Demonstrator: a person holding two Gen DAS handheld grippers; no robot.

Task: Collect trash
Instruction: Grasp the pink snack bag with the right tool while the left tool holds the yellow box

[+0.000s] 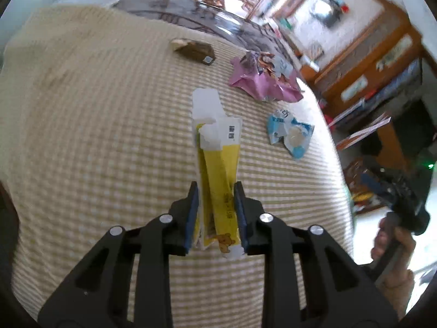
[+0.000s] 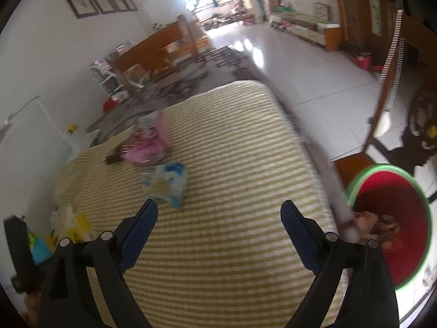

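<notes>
Left gripper (image 1: 215,213) clamps the light, floppy yellow wrapper (image 1: 218,164) near its lower end, while right gripper (image 2: 218,216) hangs spread wide, holding nothing.

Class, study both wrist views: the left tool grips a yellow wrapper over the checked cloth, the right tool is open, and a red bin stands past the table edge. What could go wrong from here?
1. The left tool pinches the yellow wrapper only near its lower end; the long torn top may flop or slip during the carry.
2. The red bin sits beyond the table edge, so a release could miss it.
3. The blue wrapper and pink bag lie flat and crumpled on the cloth; the open right tool might snag fabric.
</notes>
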